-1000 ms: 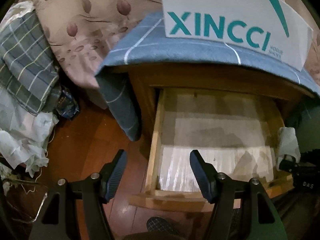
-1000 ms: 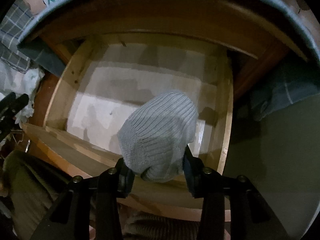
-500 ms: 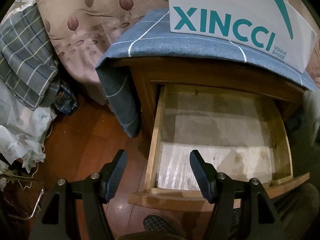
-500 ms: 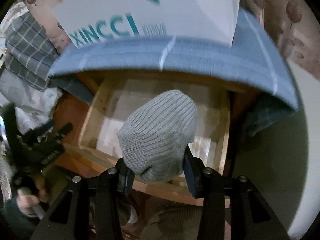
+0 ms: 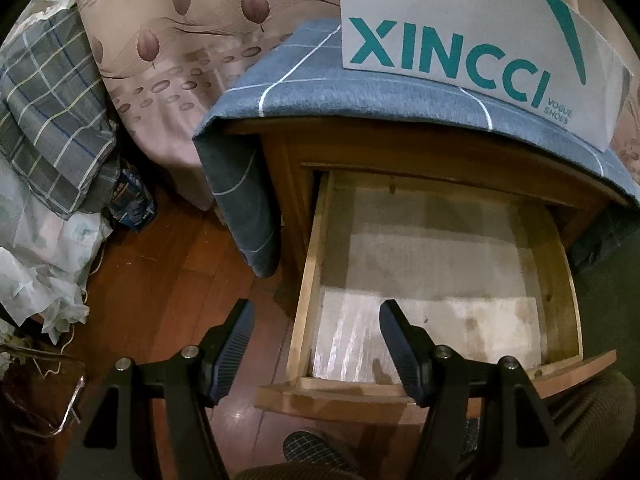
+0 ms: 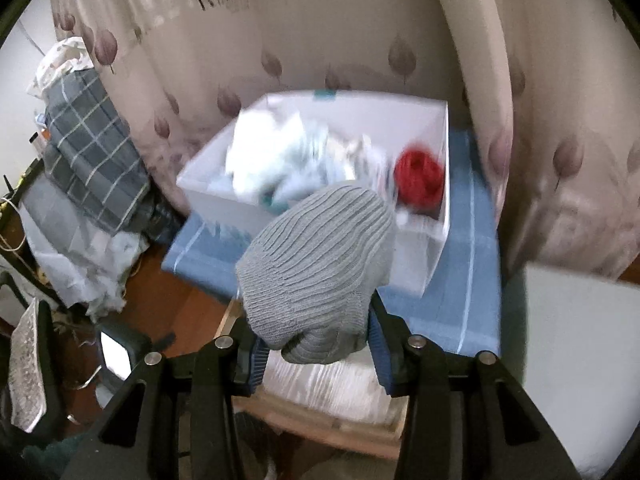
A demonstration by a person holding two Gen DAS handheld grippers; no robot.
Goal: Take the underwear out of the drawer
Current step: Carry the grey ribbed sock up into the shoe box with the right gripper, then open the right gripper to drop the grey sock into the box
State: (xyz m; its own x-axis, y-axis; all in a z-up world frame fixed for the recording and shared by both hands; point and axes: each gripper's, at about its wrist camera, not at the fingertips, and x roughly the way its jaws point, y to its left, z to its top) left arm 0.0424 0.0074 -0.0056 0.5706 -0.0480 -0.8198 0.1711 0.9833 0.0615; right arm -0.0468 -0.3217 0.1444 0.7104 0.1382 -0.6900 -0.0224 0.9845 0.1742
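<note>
**One grey garment lifted clear, drawer left bare**

The right gripper (image 6: 316,344) has its two fingers (image 6: 256,354) pressed narrow on a single bundle of grey ribbed underwear (image 6: 316,268), which bulges up above the pads and is held in the air above the drawer, in front of the box. The left gripper (image 5: 316,344) holds its two fingers (image 5: 230,344) wide apart with nothing between them, hanging over the front left corner of the one open drawer (image 5: 308,280).

That drawer shows only its pale lining; no clothing lies in it. It slides out of one wooden nightstand (image 5: 288,156), whose top is covered by one blue cloth with white lines (image 5: 280,92). On the cloth stands one white shoe box (image 5: 440,20) printed XINCCI; seen from the right wrist it is open at the top, with blurred pale cloth and one red bundle (image 6: 418,178) inside.

Behind hangs a leaf-patterned curtain (image 5: 168,32). To the left, one grey checked bundle (image 5: 52,120) sits on crumpled white bags (image 5: 44,264) above the wooden floor (image 5: 168,280).
</note>
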